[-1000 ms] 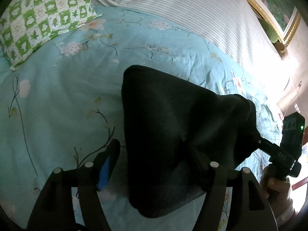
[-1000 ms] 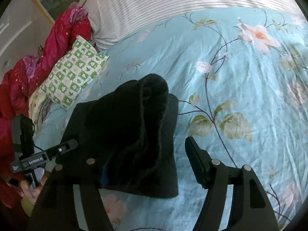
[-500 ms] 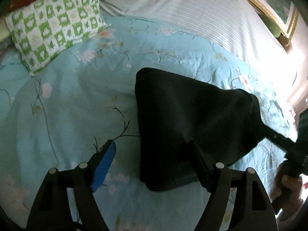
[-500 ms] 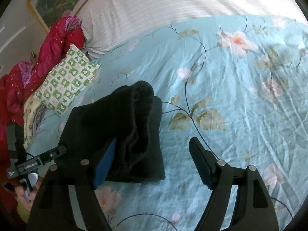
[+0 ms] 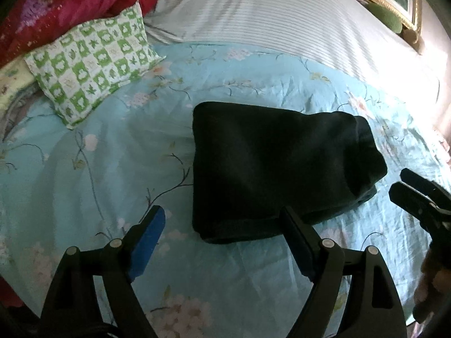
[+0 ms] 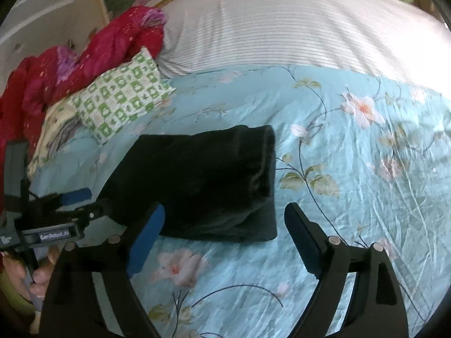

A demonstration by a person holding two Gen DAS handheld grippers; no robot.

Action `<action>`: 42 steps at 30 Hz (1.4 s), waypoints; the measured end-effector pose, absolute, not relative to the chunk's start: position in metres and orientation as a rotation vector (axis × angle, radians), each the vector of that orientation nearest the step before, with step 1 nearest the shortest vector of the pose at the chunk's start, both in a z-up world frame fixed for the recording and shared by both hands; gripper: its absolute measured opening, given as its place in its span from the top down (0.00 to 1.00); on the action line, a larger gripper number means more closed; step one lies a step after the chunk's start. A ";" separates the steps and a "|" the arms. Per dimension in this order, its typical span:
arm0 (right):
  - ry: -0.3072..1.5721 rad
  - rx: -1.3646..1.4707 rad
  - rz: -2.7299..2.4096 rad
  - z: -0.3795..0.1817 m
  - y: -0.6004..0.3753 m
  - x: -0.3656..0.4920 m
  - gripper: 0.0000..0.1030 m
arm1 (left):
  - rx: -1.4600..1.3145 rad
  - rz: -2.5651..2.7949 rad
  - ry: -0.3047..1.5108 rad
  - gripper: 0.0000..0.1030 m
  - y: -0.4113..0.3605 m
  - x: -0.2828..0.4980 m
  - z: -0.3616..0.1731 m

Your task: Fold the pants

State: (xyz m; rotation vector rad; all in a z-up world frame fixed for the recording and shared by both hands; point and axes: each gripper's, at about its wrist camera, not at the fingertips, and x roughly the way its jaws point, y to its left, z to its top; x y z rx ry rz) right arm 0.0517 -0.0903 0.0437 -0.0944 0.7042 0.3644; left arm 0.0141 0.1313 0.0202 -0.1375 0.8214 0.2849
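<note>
In the left wrist view the left tongs (image 5: 222, 225) stand wide apart and hold nothing, the blue-padded fingers (image 5: 146, 236) over the bedspread (image 5: 84, 169) with one dark tip crossing in front of the near edge of the pants (image 5: 270, 174), though whether it touches the cloth cannot be told. The pants lie as a folded dark bundle in the middle of the bed, their long axis running left to right across this view, the thicker rolled end toward the right. At the right edge of that view the right tongs (image 5: 414, 194) appear just beside that rolled end, apart from it. The right wrist view shows the right tongs (image 6: 225, 225) also spread wide and empty, the pants just ahead of the left finger, and here the stacked layers of the fold show along the bundle's right edge. This view alone shows the left tongs (image 6: 76, 197) from the side, with the holding hand (image 6: 36, 270) below. Farther back lie a green checked pillow (image 5: 95, 64), a red quilt (image 6: 84, 56) and a striped sheet (image 5: 267, 11).
</note>
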 end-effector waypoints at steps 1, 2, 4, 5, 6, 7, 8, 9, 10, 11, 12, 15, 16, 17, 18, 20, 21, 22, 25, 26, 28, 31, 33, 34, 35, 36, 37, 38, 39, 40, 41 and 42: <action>0.701 -0.109 0.369 0.043 -0.087 0.049 0.13 | -0.128 0.292 0.816 0.19 0.130 0.012 0.021; 0.698 -0.126 0.375 0.043 -0.084 0.046 0.12 | -0.119 0.298 0.810 0.19 0.128 0.010 0.021; 0.692 -0.150 0.380 0.041 -0.079 0.043 0.11 | -0.100 0.304 0.800 0.19 0.124 0.005 0.021; 0.689 -0.163 0.378 0.039 -0.077 0.041 0.11 | -0.090 0.303 0.800 0.19 0.122 0.003 0.021; 0.687 -0.168 0.376 0.038 -0.076 0.039 0.10 | -0.086 0.301 0.801 0.18 0.120 0.002 0.020; 0.686 -0.170 0.373 0.037 -0.075 0.038 0.10 | -0.081 0.301 0.804 0.18 0.119 0.000 0.020; 0.687 -0.169 0.371 0.036 -0.075 0.037 0.10 | -0.078 0.303 0.805 0.18 0.118 -0.001 0.019; 0.689 -0.167 0.370 0.035 -0.076 0.037 0.10 | -0.071 0.306 0.805 0.18 0.117 -0.004 0.019; 0.690 -0.167 0.371 0.034 -0.075 0.036 0.09 | -0.066 0.308 0.803 0.18 0.116 -0.005 0.019; 0.690 -0.169 0.370 0.034 -0.075 0.035 0.09 | -0.061 0.311 0.799 0.18 0.116 -0.006 0.019; 0.687 -0.170 0.370 0.033 -0.075 0.035 0.09 | -0.055 0.317 0.792 0.18 0.117 -0.008 0.019; 0.679 -0.180 0.380 0.033 -0.073 0.034 0.09 | -0.066 0.314 0.788 0.17 0.119 -0.008 0.017; 0.671 -0.185 0.380 0.034 -0.072 0.033 0.09 | -0.076 0.307 0.791 0.17 0.120 -0.008 0.016; 0.667 -0.187 0.386 0.033 -0.072 0.032 0.09 | -0.085 0.299 0.795 0.17 0.121 -0.008 0.015; 0.667 -0.187 0.390 0.033 -0.071 0.032 0.09 | -0.092 0.294 0.803 0.17 0.122 -0.007 0.014; 0.671 -0.196 0.394 0.031 -0.067 0.031 0.08 | -0.094 0.295 0.809 0.16 0.122 -0.006 0.011; 0.672 -0.204 0.396 0.030 -0.065 0.030 0.07 | -0.095 0.294 0.810 0.16 0.122 -0.006 0.010; 0.673 -0.211 0.400 0.028 -0.064 0.030 0.07 | -0.095 0.292 0.809 0.16 0.122 -0.006 0.010; 0.677 -0.228 0.406 0.024 -0.059 0.030 0.06 | -0.088 0.290 0.811 0.15 0.121 -0.006 0.008; 0.678 -0.230 0.407 0.022 -0.058 0.031 0.06 | -0.086 0.288 0.814 0.14 0.122 -0.006 0.007; 0.676 -0.229 0.408 0.019 -0.057 0.031 0.05 | -0.087 0.285 0.817 0.14 0.122 -0.006 0.005; 0.679 -0.232 0.405 0.013 -0.056 0.032 0.05 | -0.084 0.288 0.813 0.14 0.123 -0.005 0.004; 0.684 -0.232 0.407 0.010 -0.056 0.033 0.05 | -0.076 0.288 0.811 0.13 0.122 -0.004 0.004; 0.688 -0.231 0.410 0.009 -0.056 0.033 0.05 | -0.073 0.289 0.810 0.13 0.122 -0.004 0.004; 0.690 -0.231 0.410 0.008 -0.056 0.034 0.05 | -0.072 0.289 0.808 0.12 0.122 -0.004 0.004; 0.688 -0.230 0.410 0.007 -0.056 0.034 0.05 | -0.074 0.282 0.804 0.12 0.122 -0.004 0.004; 0.687 -0.229 0.412 0.007 -0.056 0.035 0.05 | -0.074 0.279 0.800 0.12 0.122 -0.004 0.004; 0.690 -0.228 0.413 0.006 -0.056 0.035 0.05 | -0.071 0.279 0.797 0.12 0.122 -0.004 0.004; 0.690 -0.229 0.410 0.006 -0.056 0.035 0.04 | -0.065 0.276 0.796 0.12 0.122 -0.003 0.003; 0.693 -0.230 0.409 0.005 -0.056 0.035 0.04 | -0.062 0.273 0.797 0.11 0.122 -0.003 0.002; 0.697 -0.232 0.409 0.004 -0.056 0.036 0.04 | -0.060 0.271 0.800 0.11 0.121 -0.002 0.001; 0.702 -0.231 0.410 0.003 -0.056 0.036 0.04 | -0.059 0.269 0.805 0.11 0.122 -0.001 0.000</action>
